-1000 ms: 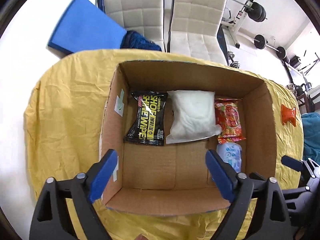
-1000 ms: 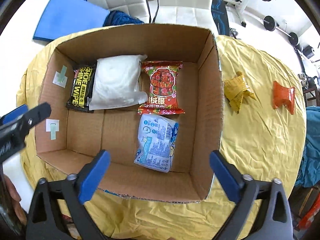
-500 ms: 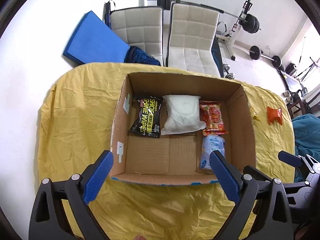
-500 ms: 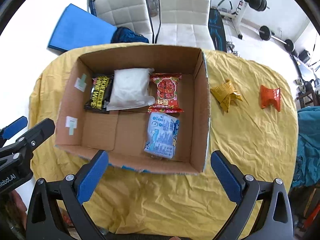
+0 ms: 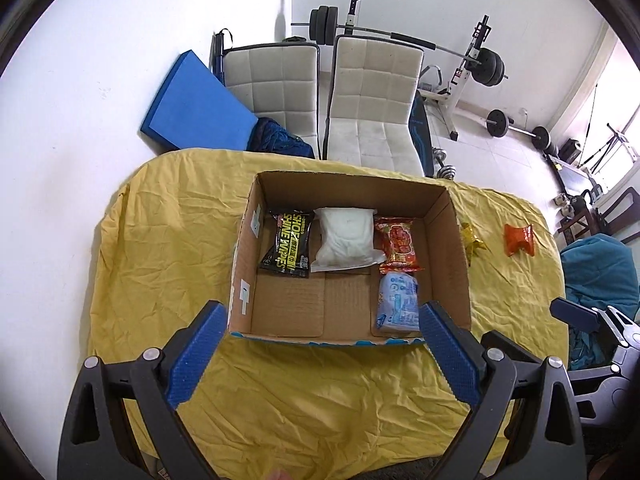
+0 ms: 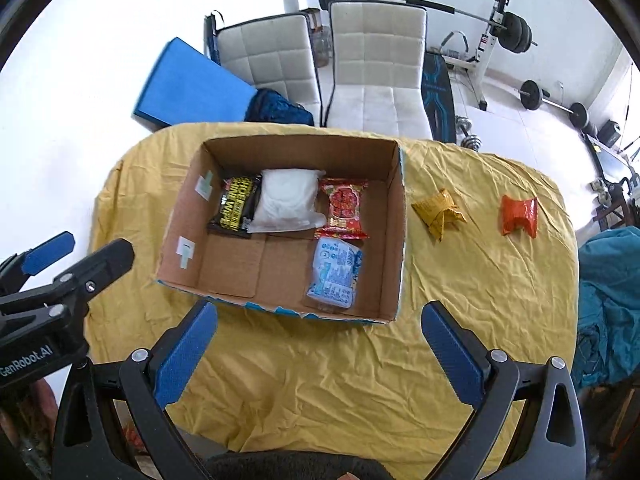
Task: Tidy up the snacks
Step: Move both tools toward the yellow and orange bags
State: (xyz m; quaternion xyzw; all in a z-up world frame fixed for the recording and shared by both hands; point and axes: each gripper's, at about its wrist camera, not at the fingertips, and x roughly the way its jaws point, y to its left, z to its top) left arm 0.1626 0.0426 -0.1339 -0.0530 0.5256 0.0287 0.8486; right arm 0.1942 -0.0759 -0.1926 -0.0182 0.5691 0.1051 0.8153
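An open cardboard box stands on the yellow cloth. Inside lie a black wipes pack, a white pack, a red snack pack and a pale blue pack. To the right of the box, a yellow snack and an orange snack lie on the cloth. My right gripper is open and empty, high above the near side of the box. My left gripper is open and empty too, held above the box's front edge.
The table under the yellow cloth has two white chairs behind it, with a blue mat leaning at the back left. Weight equipment stands by the far wall. A teal fabric heap sits to the right.
Both grippers have risen and pulled back from the box, so the whole table shows now. Both stayed open and empty. The packs in the box have not moved.
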